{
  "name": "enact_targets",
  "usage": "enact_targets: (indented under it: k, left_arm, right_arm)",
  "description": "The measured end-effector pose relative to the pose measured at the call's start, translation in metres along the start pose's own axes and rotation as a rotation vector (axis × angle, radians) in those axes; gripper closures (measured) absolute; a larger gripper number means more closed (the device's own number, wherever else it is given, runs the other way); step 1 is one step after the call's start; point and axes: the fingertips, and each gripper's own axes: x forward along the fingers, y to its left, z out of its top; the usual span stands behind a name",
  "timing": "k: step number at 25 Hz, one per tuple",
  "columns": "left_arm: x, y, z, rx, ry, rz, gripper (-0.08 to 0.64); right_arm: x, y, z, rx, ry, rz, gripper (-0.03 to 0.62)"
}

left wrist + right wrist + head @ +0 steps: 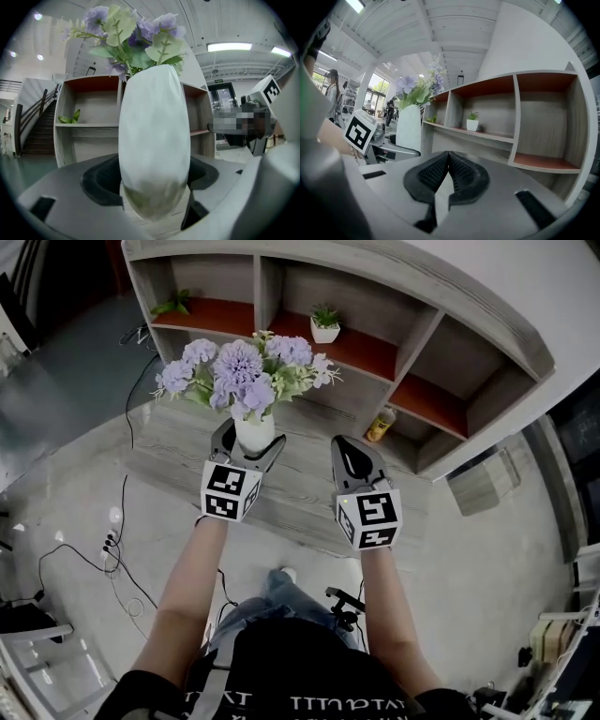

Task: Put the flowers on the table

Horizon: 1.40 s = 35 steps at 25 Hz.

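Observation:
A white vase with purple flowers stands upright between the jaws of my left gripper, which is shut on its lower body. In the left gripper view the vase fills the middle, with the black pads pressed against both its sides and the flowers above. Its base is low over the grey wooden table; I cannot tell if it touches. My right gripper hovers just right of the vase, shut and empty, with its pads meeting at the tips.
Behind the table stands a grey shelf unit with red-brown boards. It holds a small potted plant, a leafy green plant and a yellow bottle. Cables and a power strip lie on the floor at the left.

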Motion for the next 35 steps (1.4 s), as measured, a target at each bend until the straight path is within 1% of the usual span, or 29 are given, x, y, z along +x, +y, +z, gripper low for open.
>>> enact_targets:
  k: [7, 11, 16, 22, 26, 35]
  left_arm:
    - [0.018, 0.006, -0.012, 0.017, -0.025, -0.042, 0.178]
    - [0.019, 0.003, -0.011, 0.005, -0.037, -0.066, 0.178]
    - [0.027, 0.003, -0.025, -0.004, -0.029, -0.111, 0.178]
    - [0.063, 0.030, -0.067, 0.006, -0.027, -0.160, 0.178]
    - [0.075, 0.031, -0.082, 0.022, -0.028, -0.190, 0.178]
    - [0.102, 0.033, -0.116, 0.085, -0.019, -0.262, 0.178]
  right_arm:
    - [0.013, 0.000, -0.019, 0.011, 0.051, -0.020, 0.578]
    - [0.006, 0.001, -0.018, 0.009, 0.060, -0.043, 0.577]
    - [0.013, 0.007, -0.025, 0.036, 0.078, -0.078, 0.577]
    - [0.063, 0.017, -0.052, 0.076, 0.112, -0.092, 0.577]
    - [0.074, 0.015, -0.064, 0.101, 0.133, -0.108, 0.577]
    - [0.110, 0.009, -0.095, 0.180, 0.179, -0.155, 0.578]
